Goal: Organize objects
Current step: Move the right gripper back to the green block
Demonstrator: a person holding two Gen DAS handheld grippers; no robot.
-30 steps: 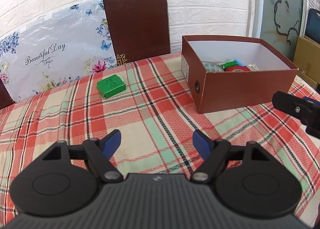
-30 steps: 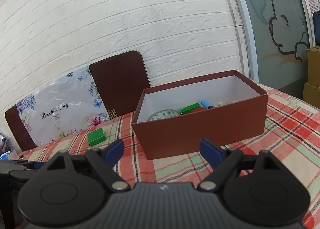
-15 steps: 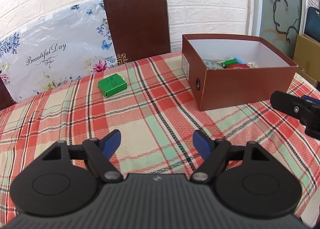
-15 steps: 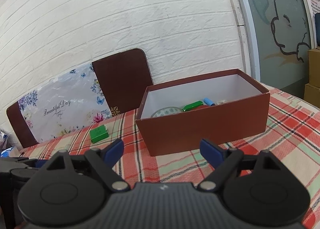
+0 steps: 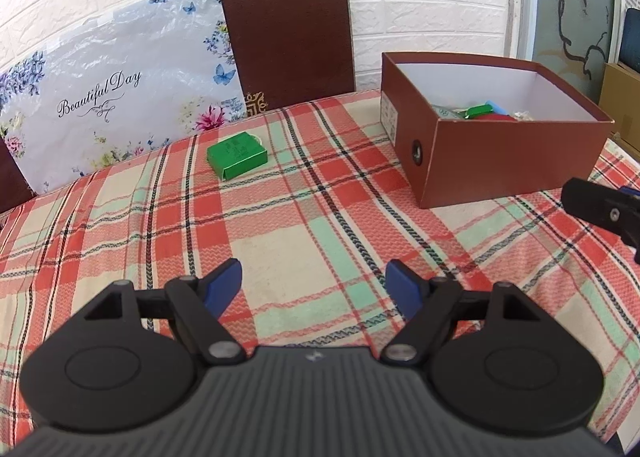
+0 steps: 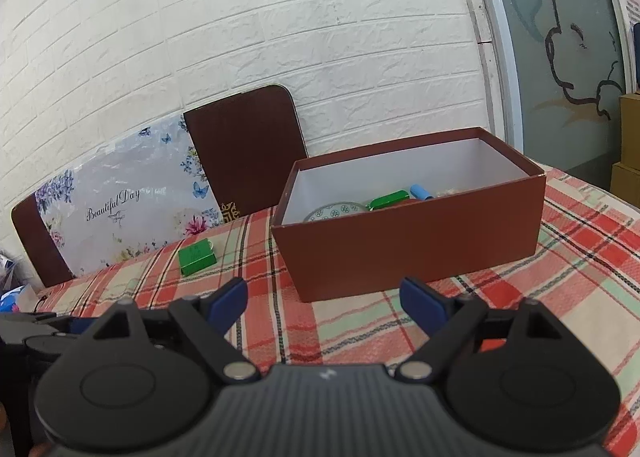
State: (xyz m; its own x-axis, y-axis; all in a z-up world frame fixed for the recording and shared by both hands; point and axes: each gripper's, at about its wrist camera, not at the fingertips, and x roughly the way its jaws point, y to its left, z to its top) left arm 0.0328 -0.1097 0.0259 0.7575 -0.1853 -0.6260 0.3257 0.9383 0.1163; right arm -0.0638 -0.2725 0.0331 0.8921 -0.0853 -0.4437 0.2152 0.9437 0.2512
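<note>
Green box [image 5: 237,155] is the only loose item left on the plaid cloth [image 5: 320,241], so task looks mostly done, imo one pick + drop remaining. It sits near the far edge, in front of the floral board [image 5: 120,97], well apart from the brown box [image 5: 512,161] to its right. Brown box is open-top, already holds a patterned plate [image 6: 336,211], another green pack [image 6: 388,199], a blue tube [image 6: 421,191], plus something red and some small bits I can't ID.

Green box: small, flat, rectangular, label on top w/ unreadable print, lying flat, slightly skewed to the plaid lines. Looks light and rigid, easy pinch across the short sides.

Left gripper [image 5: 314,285]: jaws wide, nothing between. Right gripper [image 6: 324,303]: same, wide and empty, pointed at the brown box. Neither is near the green box yet.
</note>
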